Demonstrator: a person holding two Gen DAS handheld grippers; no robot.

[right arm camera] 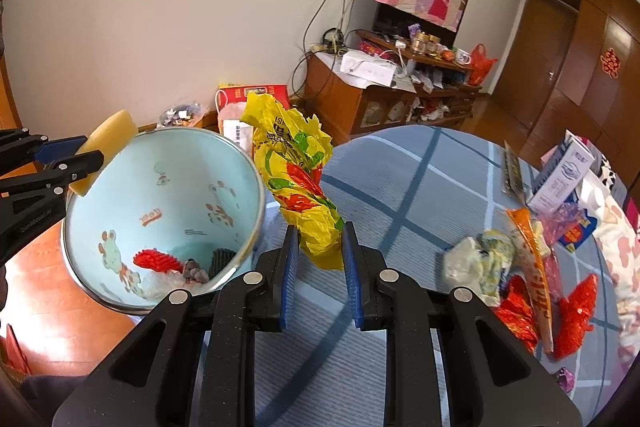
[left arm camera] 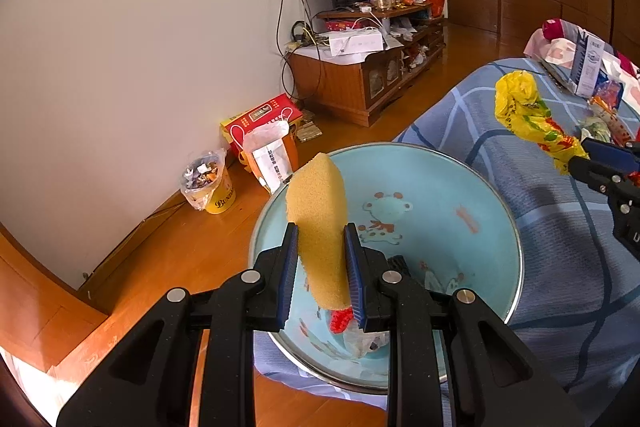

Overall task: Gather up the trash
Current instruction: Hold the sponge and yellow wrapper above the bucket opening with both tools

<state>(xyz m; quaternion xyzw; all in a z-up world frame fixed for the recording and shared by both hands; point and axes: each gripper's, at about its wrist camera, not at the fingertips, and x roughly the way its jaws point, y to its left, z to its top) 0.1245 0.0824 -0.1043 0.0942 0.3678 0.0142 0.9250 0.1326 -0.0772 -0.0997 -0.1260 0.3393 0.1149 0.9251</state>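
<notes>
Basin point(right arm camera: 224, 155), light blue, sits at the bed's point(right arm camera: 400, 187) left edge, centre-left of my right view. Inside: red spiky piece point(right arm camera: 156, 261), dark piece point(right arm camera: 222, 259), clear plastic point(right arm camera: 164, 283), something grey I can't identify. My left claw point(left arm camera: 322, 263) is clamped on a yellow sponge point(left arm camera: 320, 219) above the basin's near rim. My right claw point(right arm camera: 320, 267) is clamped on a crumpled yellow bag point(right arm camera: 296, 183), just right of the basin, over the bed. Loose wrappers point(right arm camera: 528, 279) lie lower right on the bed, partly overlapping, hard to separate. Second bin point(left arm camera: 208, 183) on the floor by the wall, left in the left view, full. Basin overhangs the bed edge; bare floor to its left.
</notes>
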